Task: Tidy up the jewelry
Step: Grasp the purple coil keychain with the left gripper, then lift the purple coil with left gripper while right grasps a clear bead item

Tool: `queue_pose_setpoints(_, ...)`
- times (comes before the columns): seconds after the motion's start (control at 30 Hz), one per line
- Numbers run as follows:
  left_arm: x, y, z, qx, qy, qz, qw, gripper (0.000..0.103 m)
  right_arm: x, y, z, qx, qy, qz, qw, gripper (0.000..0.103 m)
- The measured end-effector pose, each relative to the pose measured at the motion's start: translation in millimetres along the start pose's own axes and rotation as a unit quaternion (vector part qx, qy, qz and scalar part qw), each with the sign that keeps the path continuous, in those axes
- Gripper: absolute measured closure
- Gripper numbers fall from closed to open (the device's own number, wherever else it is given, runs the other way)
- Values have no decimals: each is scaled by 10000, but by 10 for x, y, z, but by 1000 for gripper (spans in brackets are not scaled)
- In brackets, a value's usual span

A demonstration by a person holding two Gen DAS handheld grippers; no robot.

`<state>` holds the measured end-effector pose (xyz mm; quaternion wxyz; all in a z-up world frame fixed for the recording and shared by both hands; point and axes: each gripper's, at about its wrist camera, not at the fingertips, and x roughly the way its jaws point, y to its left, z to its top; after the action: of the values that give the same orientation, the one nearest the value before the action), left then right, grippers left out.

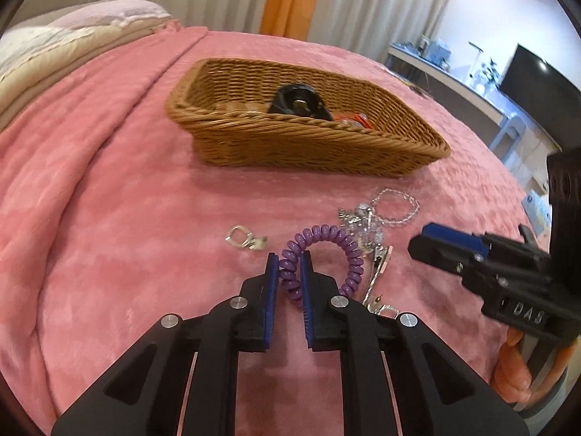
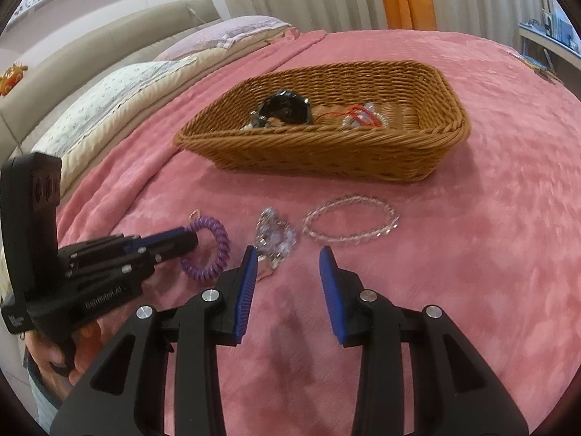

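A purple spiral coil bracelet lies on the pink blanket. My left gripper is shut on its left side; it also shows in the right wrist view with the coil bracelet. My right gripper is open and empty, just short of a silver crystal clip cluster. A clear bead bracelet lies to the right of it. The wicker basket behind holds a black item and red-corded jewelry.
A small silver ring piece lies on the blanket left of the coil. Metal hair clips lie right of it. Pillows and a headboard sit far left. A desk and TV stand far right.
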<state>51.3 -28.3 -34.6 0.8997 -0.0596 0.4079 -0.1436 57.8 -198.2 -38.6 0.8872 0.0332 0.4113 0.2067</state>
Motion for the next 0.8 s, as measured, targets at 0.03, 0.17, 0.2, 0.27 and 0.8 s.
queue_pose_setpoints(0.03, -15, 33, -13, -80, -12, 16, 10000, 93, 5, 34, -15, -47, 21, -9, 10000, 71)
queue_pose_setpoints(0.17, -98, 133, -68, -287, -117, -55, 9995, 93, -20, 95, -58, -153, -16, -192, 9997, 71)
queue_pose_setpoints(0.2, -111, 142, -73, -302, -137, -59, 9994, 93, -24, 68, -57, -90, -13, -201, 9998, 71)
queue_pose_setpoints(0.27, -131, 152, -83, -329, -189, -28, 9993, 93, -14, -15, -36, 91, 26, -345, 9994, 71)
queue_pose_setpoints(0.8, -164, 240, -93, -458, -320, -108, 9984, 93, 461, -414, 426, 337, 575, -1644, 9841, 79)
